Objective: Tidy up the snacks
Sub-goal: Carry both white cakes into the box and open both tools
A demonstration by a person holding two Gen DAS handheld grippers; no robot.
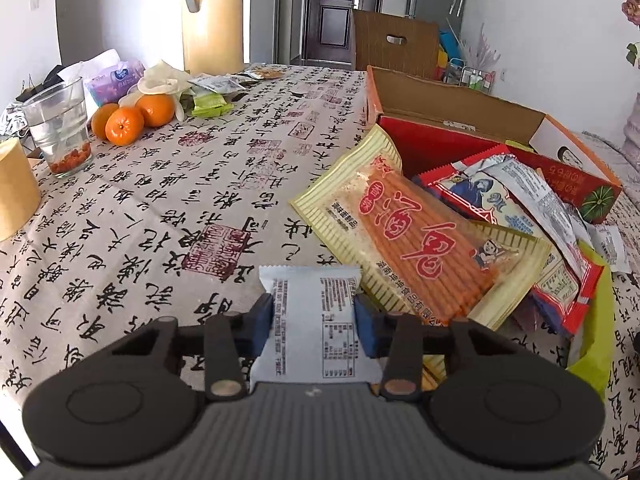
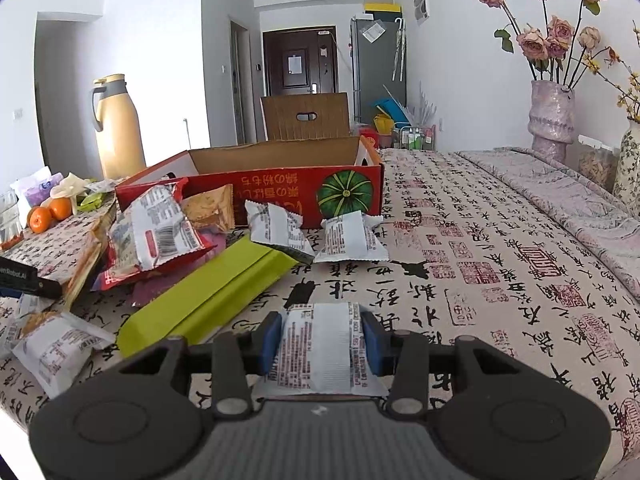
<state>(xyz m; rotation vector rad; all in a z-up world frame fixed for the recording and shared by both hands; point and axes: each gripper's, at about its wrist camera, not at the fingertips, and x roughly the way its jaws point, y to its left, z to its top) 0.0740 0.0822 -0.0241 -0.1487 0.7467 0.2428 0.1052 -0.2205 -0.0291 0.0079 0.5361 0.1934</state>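
My left gripper [image 1: 314, 320] is shut on a small white snack packet [image 1: 312, 288], its blue pads pressing both sides just above the calligraphy tablecloth. To its right lies a yellow bag of orange sticks [image 1: 416, 240], leaning on a pile of packets beside the open red cardboard box [image 1: 460, 100]. My right gripper [image 2: 322, 340] is shut on another white packet [image 2: 320, 364], low over the cloth. Ahead of it lie a long green packet [image 2: 208, 300] and two white packets [image 2: 276, 228] [image 2: 350, 236] against the red box [image 2: 280, 188]. Another white packet [image 2: 60, 348] lies at the left.
At the far left stand a glass of water [image 1: 60, 132], three oranges [image 1: 128, 120], a tissue pack [image 1: 112, 80] and a tan thermos [image 1: 212, 20]. A paper roll [image 1: 12, 188] is at the left edge. A vase of roses [image 2: 552, 120] stands at the right.
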